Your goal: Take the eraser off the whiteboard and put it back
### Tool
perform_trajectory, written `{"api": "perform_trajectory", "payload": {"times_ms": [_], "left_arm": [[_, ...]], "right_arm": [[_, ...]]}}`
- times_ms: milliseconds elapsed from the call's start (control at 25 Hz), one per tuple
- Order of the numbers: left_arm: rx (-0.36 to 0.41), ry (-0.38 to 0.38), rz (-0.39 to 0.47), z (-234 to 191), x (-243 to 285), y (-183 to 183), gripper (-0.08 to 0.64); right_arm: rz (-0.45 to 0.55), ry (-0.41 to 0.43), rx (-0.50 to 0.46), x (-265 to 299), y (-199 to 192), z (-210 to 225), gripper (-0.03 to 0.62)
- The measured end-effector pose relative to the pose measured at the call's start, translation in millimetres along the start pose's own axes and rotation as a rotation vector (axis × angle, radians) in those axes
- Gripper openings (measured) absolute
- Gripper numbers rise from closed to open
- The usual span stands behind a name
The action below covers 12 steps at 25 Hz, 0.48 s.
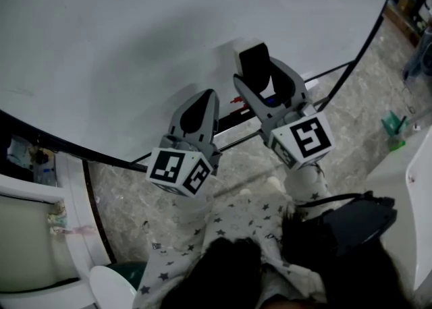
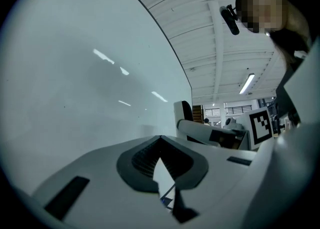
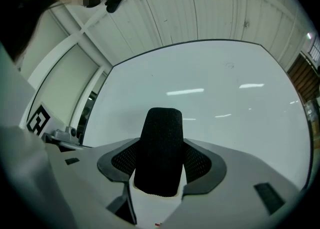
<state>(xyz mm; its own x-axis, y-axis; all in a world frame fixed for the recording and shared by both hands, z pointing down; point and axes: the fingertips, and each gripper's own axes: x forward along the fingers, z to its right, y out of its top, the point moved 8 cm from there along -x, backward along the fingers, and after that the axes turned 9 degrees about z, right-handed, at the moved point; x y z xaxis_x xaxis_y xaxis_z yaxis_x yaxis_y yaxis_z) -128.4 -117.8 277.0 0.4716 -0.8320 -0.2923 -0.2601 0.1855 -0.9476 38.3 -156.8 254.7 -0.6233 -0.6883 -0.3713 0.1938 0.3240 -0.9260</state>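
Note:
A black felt eraser point(image 1: 254, 61) stands upright between the jaws of my right gripper point(image 1: 264, 79), which is shut on it just in front of the whiteboard point(image 1: 135, 44). The right gripper view shows the eraser point(image 3: 161, 123) filling the gap of the right gripper point(image 3: 160, 147), with the whiteboard point(image 3: 215, 88) behind it. My left gripper point(image 1: 204, 98) sits to the left and a little lower, shut with nothing held. Seen from its own view, the left gripper point(image 2: 160, 140) has its tips meeting near the whiteboard point(image 2: 75, 73); the right gripper's marker cube point(image 2: 261, 125) shows beyond.
The board's dark tray rail point(image 1: 233, 120) runs under both grippers, with a small red item point(image 1: 235, 100) on it. Marble floor point(image 1: 351, 105) lies to the right with a green object point(image 1: 393, 125). White furniture point(image 1: 74, 233) stands at the lower left.

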Motion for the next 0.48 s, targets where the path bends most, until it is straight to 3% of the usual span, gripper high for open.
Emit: {"api": "perform_trajectory", "payload": {"times_ms": [480], "left_arm": [[-0.007,-0.005,-0.009,-0.6,-2.9,-1.6,0.002]], "right_arm": [[0.000,-0.005,0.025,-3.2,2.3,-0.9,0.261]]}}
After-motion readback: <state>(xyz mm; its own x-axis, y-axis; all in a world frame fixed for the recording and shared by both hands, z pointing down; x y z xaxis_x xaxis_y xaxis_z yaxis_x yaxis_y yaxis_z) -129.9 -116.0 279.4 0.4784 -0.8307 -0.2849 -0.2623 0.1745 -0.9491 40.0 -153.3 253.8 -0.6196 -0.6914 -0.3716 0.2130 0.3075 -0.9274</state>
